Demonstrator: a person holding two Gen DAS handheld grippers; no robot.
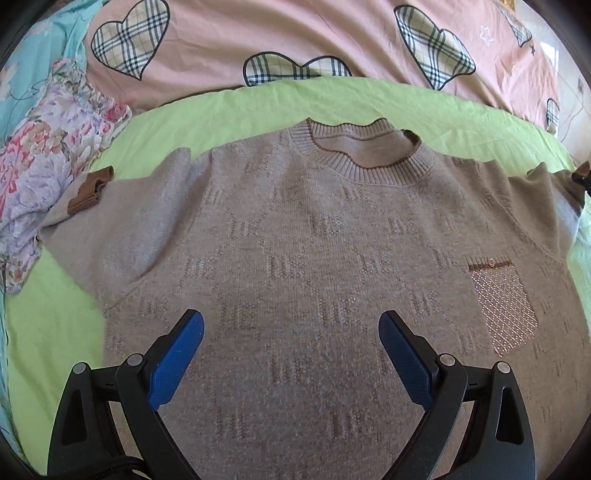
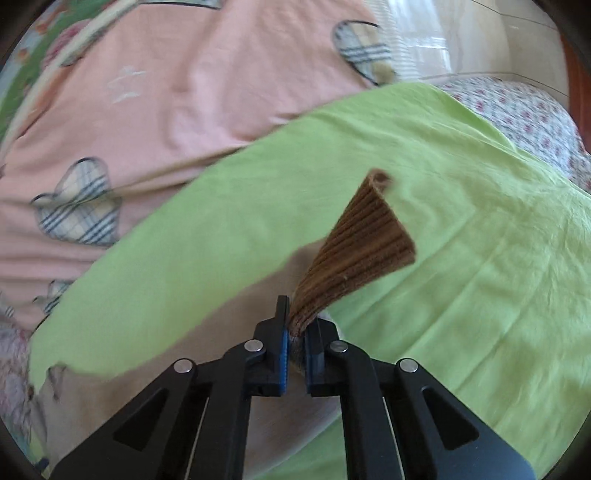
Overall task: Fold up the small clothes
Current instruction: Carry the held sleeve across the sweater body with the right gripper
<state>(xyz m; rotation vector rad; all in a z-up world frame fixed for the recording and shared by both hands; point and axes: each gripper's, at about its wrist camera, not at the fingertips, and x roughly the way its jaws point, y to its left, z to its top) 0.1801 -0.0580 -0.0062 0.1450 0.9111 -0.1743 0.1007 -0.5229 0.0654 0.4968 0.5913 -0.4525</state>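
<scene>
One sweater [image 1: 295, 258], taupe knit w/ round ribbed neck, lies face-up and flat on the green sheet [image 1: 229, 107] over the bed, filling most of my left wrist view. By my read, folding has barely begun: body is still fully spread, no fold lines visible.

My left tongs [image 1: 291, 328] hang wide apart over the lower chest area, holding nothing. My right tongs [image 2: 295, 332] are clamped on the brown ribbed cuff [image 2: 354, 251] of one sleeve, which fans up toward 1 o'clock off the sheet. I judge that's the first sleeve about to go inward. Left to do, as I see it: both sleeves in, then the body folded.

Counts:
- Sweaters: 1
- Brown cuffs: 2, one in my right tongs, the other cuff [image 1: 90, 190] lying at 9 o'clock in the left view
- Mesh-look chest pocket [image 1: 502, 302]: 1, at 3 o'clock
- Floral cloth bundle [image 1: 48, 166]: 1, at 9–10 o'clock, beside that sleeve
- Pink heart-print cover [image 1: 258, 33]: 1, at 12 o'clock
</scene>
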